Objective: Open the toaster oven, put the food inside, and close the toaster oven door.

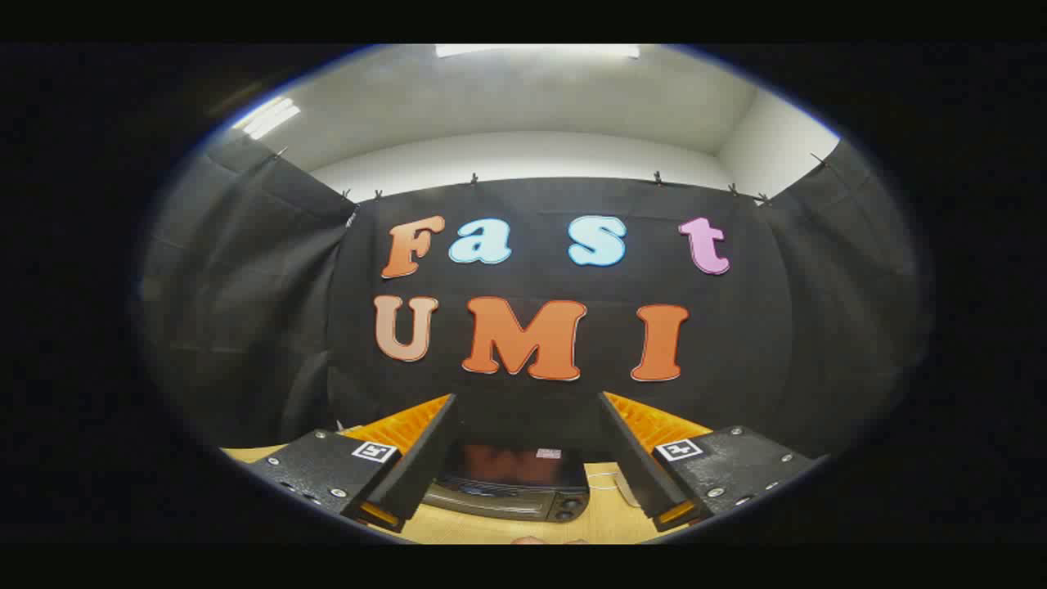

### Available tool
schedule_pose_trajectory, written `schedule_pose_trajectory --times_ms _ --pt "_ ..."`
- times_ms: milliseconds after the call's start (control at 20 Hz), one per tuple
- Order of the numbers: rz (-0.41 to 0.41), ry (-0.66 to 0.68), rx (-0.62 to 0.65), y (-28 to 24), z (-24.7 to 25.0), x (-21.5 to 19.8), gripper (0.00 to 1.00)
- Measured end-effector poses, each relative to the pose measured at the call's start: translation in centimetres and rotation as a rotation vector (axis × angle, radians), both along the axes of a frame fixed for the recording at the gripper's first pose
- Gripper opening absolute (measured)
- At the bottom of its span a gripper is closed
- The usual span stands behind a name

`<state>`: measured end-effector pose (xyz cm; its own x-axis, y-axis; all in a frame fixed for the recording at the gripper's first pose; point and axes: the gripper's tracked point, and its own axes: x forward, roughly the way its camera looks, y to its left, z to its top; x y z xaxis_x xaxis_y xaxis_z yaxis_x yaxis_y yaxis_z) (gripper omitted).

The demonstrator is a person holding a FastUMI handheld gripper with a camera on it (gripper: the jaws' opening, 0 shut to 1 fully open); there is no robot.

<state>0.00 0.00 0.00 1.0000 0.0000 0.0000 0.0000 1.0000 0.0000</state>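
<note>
With its fingers spread wide on nothing, the gripper [523,458] hangs high above the toaster oven [514,487], which sits on the table [605,523] at six o'clock between them, so a blind descent could miss the door.

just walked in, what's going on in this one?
A person is holding the gripper up high, looking across a wooden table toward the booth's black wall. Its fingers are spread open with nothing between them. The toaster oven sits on the table ahead, seen through the gap between the fingers, and nothing is touching it. Its door looks closed, though that is hard to tell from this angle. Opening it has apparently not begun.
</note>
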Motion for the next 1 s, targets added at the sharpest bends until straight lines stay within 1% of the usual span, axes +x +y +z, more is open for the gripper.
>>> schedule_pose_trajectory --times_ms 700,1000 --pt "-0.018 0.027 -0.015 -0.3 -0.8 0.7 0.99" --pt "-0.019 0.099 -0.007 0.3 -4.0 1.9 0.99"
